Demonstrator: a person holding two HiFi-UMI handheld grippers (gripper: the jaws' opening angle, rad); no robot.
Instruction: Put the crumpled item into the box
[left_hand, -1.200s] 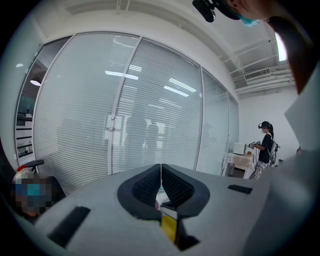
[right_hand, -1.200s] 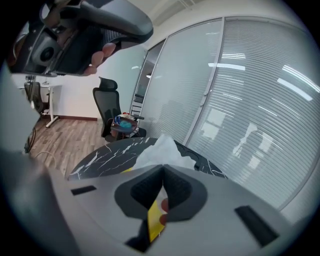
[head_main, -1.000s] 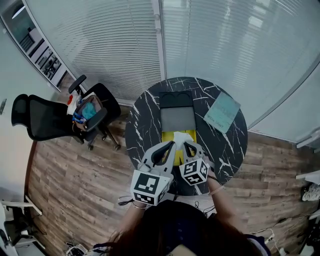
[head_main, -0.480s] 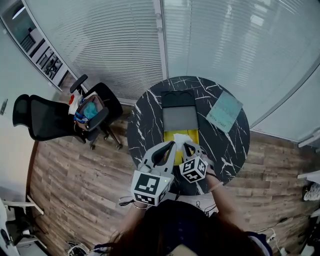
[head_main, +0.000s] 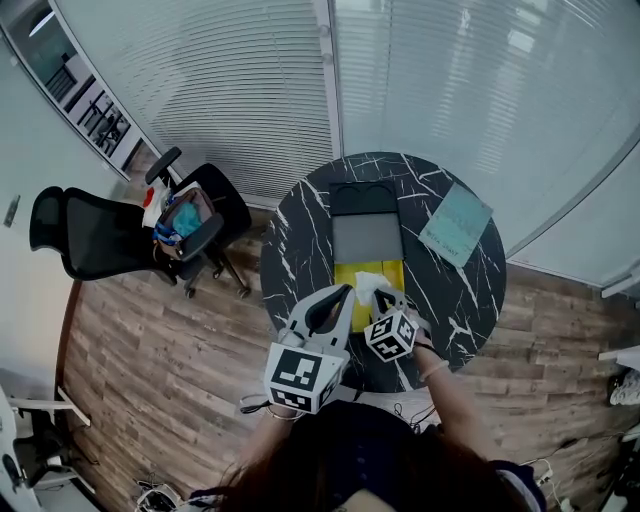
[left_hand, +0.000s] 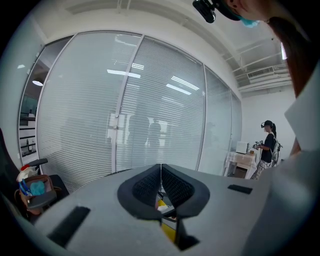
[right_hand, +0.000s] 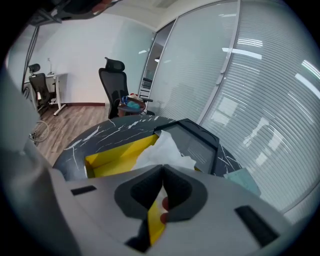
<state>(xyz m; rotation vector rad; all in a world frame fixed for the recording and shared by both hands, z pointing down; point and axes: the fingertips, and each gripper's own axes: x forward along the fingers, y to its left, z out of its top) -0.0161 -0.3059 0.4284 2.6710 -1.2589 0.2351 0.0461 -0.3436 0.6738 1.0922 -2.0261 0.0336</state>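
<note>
- Right gripper (right_hand: 162, 172): jaws drawn together on the near edge of the crumpled paper (right_hand: 165, 149). The white wad sticks out just ahead of the jaw tips.
- The paper hangs over the open yellow box (right_hand: 112, 156). No view shows whether it touches the box floor.
- Left gripper (left_hand: 161, 170): jaws pressed together with nothing between them, aimed high at the blinds of the glass wall (left_hand: 125, 110).
- Head view: both grippers sit side by side at the near edge of the round marble table (head_main: 300, 250), the left gripper (head_main: 345, 292) just beside the box's left wall.
- Head view only: the paper (head_main: 362, 284) sits at the near end of the box (head_main: 380, 272), with the right gripper (head_main: 376, 294) behind it. A dark tray (head_main: 366, 228) lies just beyond the box, and a teal notebook (head_main: 455, 225) to the right.
- Right gripper view only: the pinch itself.
- Left gripper view only: a person (left_hand: 267, 145) stands far off by a small table.
</note>
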